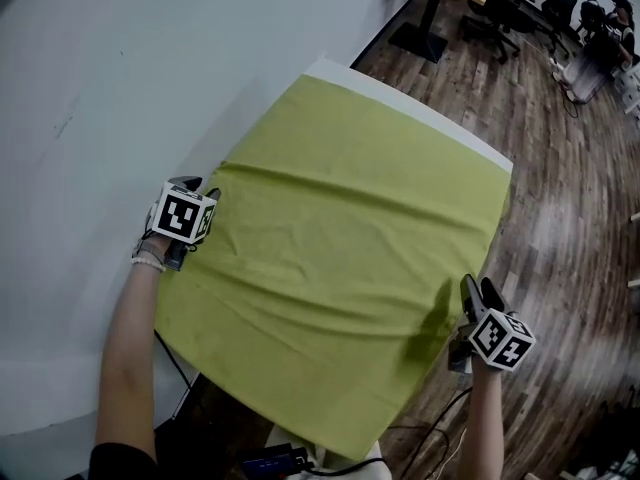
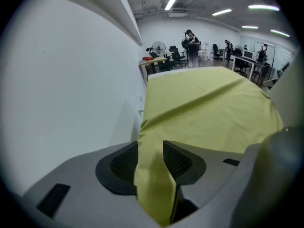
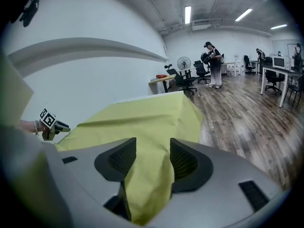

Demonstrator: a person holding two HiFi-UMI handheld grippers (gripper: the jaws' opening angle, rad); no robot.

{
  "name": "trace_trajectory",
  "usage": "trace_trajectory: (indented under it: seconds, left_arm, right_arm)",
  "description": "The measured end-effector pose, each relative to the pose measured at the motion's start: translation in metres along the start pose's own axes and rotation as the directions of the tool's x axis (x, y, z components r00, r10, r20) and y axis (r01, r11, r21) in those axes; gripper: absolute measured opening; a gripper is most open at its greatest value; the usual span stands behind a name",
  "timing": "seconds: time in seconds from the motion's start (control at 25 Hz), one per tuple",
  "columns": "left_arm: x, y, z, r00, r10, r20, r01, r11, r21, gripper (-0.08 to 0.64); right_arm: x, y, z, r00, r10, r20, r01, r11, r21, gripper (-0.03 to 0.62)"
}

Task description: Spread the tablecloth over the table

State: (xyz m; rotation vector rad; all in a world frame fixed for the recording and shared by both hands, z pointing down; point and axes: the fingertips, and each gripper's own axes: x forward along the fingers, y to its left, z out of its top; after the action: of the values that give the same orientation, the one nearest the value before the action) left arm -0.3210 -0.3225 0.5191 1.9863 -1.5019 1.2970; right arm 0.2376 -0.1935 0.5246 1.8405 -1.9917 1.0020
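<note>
A yellow-green tablecloth (image 1: 350,258) covers most of the table, whose white far edge (image 1: 420,108) still shows. It lies with soft wrinkles and hangs over the near edge. My left gripper (image 1: 203,190) is at the cloth's left edge by the wall. In the left gripper view its jaws (image 2: 150,148) stand apart, with a loose fold of cloth (image 2: 152,175) lying between them. My right gripper (image 1: 475,296) is at the cloth's right edge. In the right gripper view its jaws (image 3: 153,146) also stand wide, and a fold of cloth (image 3: 147,175) drapes through the gap.
A white wall (image 1: 100,88) runs close along the table's left side. Wood floor (image 1: 570,218) lies to the right, with desks and office chairs (image 1: 500,8) farther off. A person (image 3: 213,63) stands in the distance. Cables and a dark device (image 1: 280,460) lie below the near edge.
</note>
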Motion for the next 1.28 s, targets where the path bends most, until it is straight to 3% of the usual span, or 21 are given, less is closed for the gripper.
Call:
trace_trajectory:
  seconds: [0.08,0.2,0.4,0.8,1.28]
  left_arm:
    - [0.016,0.000,-0.004,1.000,0.007,-0.028,-0.007,1.000,-0.019,0.181]
    - [0.027,-0.005,0.001,1.000,-0.018,-0.005,0.018,0.995,-0.097,0.151]
    - [0.038,-0.016,0.016,0.999,-0.039,0.013,0.040,0.997,-0.062,0.025]
    - [0.072,-0.009,0.066,0.998,0.019,0.064,-0.016,0.998,-0.055,0.000]
    - [0.103,-0.012,0.115,0.996,0.057,0.071,-0.058,0.998,0.007,0.000]
  right_arm:
    - [0.015,-0.002,-0.005,1.000,0.004,-0.023,-0.003,1.000,0.027,0.222]
    - [0.027,-0.014,-0.012,0.999,-0.045,-0.029,0.046,0.998,0.043,0.222]
    - [0.034,-0.021,-0.005,0.997,-0.083,0.004,0.082,0.990,0.116,0.219]
    - [0.064,-0.032,0.029,0.995,-0.094,0.025,0.090,0.987,0.132,0.224]
    - [0.096,-0.054,0.064,0.995,-0.096,0.026,0.091,0.987,0.130,0.225]
